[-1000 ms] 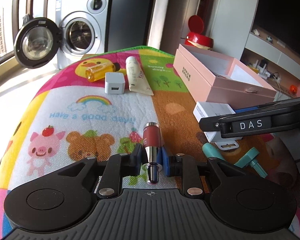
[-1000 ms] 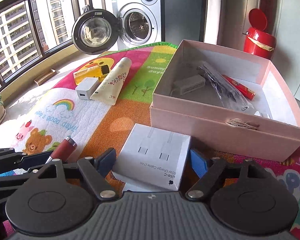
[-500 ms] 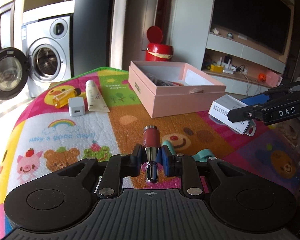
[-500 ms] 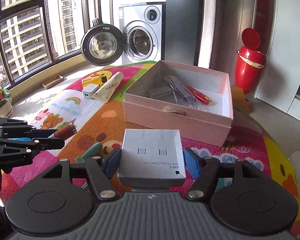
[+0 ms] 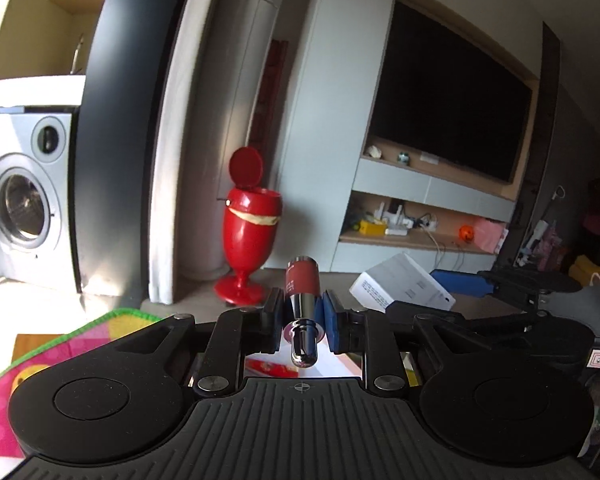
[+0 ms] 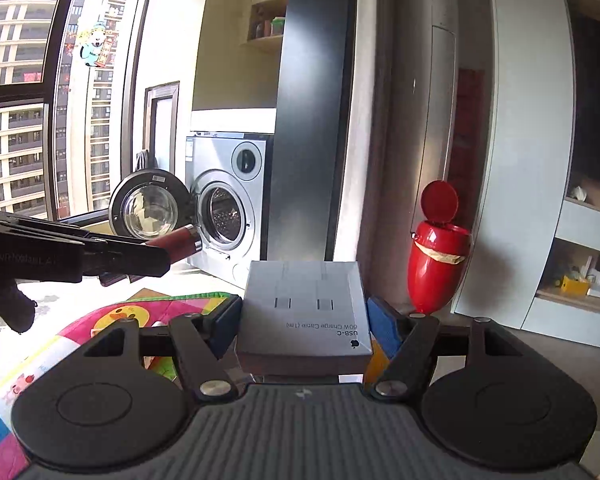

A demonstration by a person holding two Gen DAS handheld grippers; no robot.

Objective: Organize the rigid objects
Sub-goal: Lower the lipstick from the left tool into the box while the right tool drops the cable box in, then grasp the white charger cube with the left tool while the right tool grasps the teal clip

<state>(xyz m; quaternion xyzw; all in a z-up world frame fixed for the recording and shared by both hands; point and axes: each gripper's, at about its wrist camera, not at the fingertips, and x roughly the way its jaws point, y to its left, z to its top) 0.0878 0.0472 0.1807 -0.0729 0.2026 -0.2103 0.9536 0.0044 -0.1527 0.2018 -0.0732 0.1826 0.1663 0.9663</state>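
My left gripper (image 5: pixel 302 310) is shut on a dark red lipstick tube (image 5: pixel 302 278) with a chrome end, held high above the mat. My right gripper (image 6: pixel 302 316) is shut on a white USB-C cable box (image 6: pixel 304 312), also raised. In the left wrist view the white box (image 5: pixel 400 286) and the right gripper (image 5: pixel 500 286) show to the right. In the right wrist view the left gripper (image 6: pixel 140 256) and the lipstick (image 6: pixel 176 242) show at the left. A sliver of the pink box and a red item inside it show below the left gripper's jaws (image 5: pixel 266 367).
The colourful play mat (image 6: pixel 112 316) lies below at the lower left. A red pedal bin (image 5: pixel 250 224) stands on the floor beyond it. A washing machine with its door open (image 6: pixel 220 216) stands behind. A TV and shelves (image 5: pixel 440 120) fill the right.
Both grippers have lifted and tilted upward with their objects. The mat, the pink box and the loose items have dropped out of view; the room now fills both views.
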